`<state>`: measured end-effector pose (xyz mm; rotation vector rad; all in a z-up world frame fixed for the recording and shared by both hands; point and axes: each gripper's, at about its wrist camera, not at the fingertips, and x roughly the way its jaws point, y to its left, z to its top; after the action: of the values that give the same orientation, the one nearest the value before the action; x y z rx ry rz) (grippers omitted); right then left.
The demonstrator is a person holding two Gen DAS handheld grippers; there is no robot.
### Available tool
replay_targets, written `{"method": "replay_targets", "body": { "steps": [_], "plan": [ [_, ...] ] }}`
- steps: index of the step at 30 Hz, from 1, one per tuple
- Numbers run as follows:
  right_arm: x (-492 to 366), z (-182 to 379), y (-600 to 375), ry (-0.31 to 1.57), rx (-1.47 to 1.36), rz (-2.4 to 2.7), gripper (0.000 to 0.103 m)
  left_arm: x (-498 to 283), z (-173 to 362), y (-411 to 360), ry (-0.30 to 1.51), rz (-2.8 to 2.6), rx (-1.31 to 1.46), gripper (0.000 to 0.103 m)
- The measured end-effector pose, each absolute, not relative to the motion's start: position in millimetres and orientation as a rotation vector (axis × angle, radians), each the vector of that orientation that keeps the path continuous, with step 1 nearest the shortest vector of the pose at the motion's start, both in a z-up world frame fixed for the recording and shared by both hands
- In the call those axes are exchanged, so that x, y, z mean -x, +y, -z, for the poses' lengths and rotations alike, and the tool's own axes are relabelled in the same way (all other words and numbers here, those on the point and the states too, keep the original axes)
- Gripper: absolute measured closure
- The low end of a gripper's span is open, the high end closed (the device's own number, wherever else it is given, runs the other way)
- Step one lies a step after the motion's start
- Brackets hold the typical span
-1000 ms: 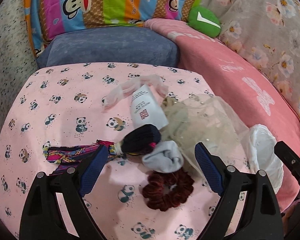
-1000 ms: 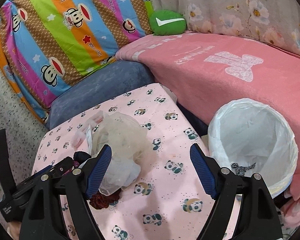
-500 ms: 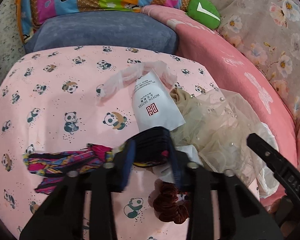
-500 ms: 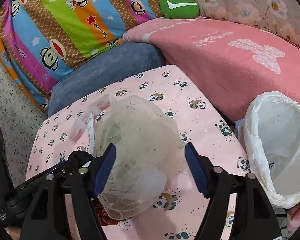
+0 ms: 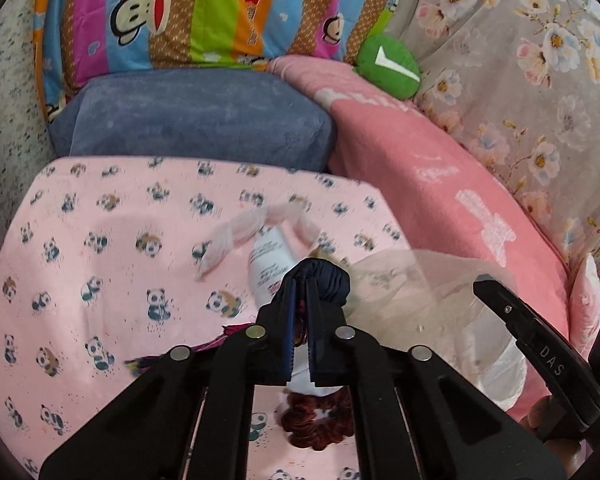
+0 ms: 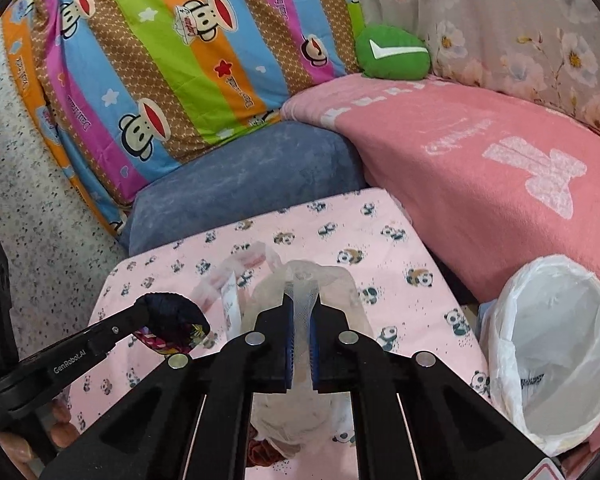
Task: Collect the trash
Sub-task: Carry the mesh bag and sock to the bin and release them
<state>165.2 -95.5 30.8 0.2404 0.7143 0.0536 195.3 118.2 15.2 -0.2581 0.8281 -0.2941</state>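
- A white-lined trash bin (image 6: 556, 360) sits at lower right of the right wrist view, beside the worktop (image 6: 400, 264); only a dark scrap shows inside it.
- Right claw (image 6: 300, 344) is clenched on sheer mesh fabric (image 6: 304, 292).
- Left claw (image 5: 299, 320) grips a navy fabric bundle (image 5: 324, 280), frame centre.
- A maroon scrunchie (image 5: 316, 424) and a white packet (image 5: 268, 260) lie on the panda-print cloth.
- Behind the worktop: a blue cushion (image 6: 252, 176), a pink blanket (image 6: 480, 152).

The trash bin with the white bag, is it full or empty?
Nearly empty. The trash bin shows bare white liner inside, with only a small dark scrap low on its wall.
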Motion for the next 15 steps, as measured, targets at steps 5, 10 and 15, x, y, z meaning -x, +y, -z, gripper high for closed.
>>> {"method": "replay_targets", "body": {
  "steps": [5, 10, 15],
  "plan": [
    [-160, -82, -107, 0.617, -0.248, -0.07, 0.097, -192, -68, 94, 0.751, 0.356, 0.239, 0.099],
    [-149, -131, -127, 0.514, -0.245, -0.058, 0.097, -187, -109, 60, 0.699, 0.447, 0.229, 0.099],
    [-128, -169, -159, 0.423, -0.233, -0.011, 0.097, -179, -133, 17, 0.675, 0.524, 0.198, 0.099]
  ]
}}
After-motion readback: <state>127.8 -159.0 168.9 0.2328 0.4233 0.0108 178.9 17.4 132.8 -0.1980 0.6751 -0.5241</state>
